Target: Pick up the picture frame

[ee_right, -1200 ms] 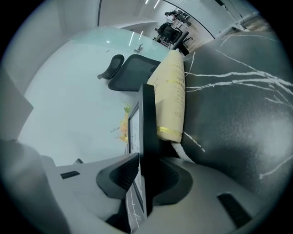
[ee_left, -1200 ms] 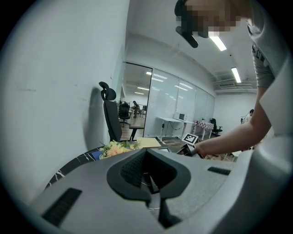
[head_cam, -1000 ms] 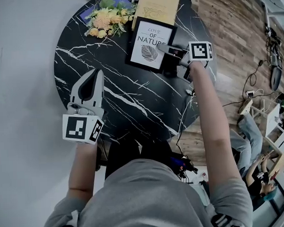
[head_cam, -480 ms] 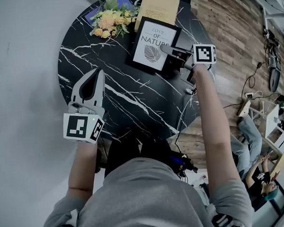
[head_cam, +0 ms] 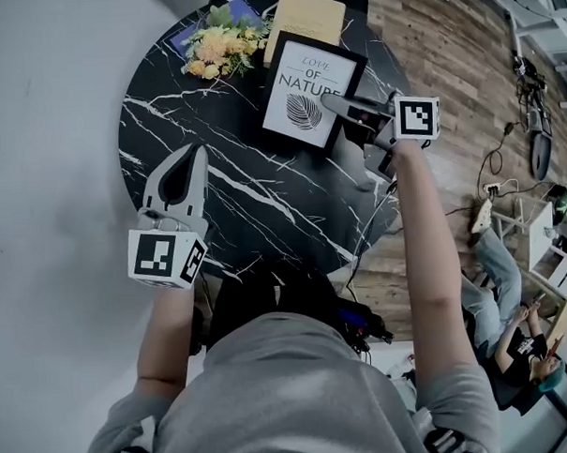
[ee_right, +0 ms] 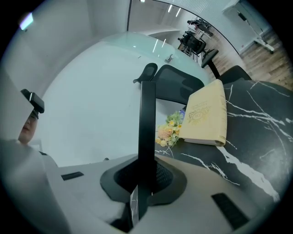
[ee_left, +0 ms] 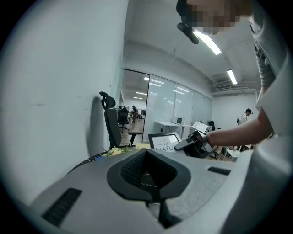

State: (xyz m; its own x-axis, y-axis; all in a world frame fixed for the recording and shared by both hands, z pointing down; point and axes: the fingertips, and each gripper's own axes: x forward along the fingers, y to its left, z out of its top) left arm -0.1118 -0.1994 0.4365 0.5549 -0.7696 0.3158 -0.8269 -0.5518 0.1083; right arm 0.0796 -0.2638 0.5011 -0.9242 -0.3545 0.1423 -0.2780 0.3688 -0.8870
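Right gripper (head_cam: 328, 99): your fingers have just been closing and now pinch the right edge of the picture frame (head_cam: 308, 90). In the right gripper view its black edge runs straight up between them. The frame reaches out left of the fingers, printed face toward you, over the black marble tabletop (head_cam: 255, 208). Beyond the fingers lies a tan book (head_cam: 304, 13), with a bunch of flowers (head_cam: 215, 44) to its left. Left gripper (head_cam: 200, 151): your fingers are pressed together with nothing between them, above the tabletop. The frame is well apart, ahead and to their right.
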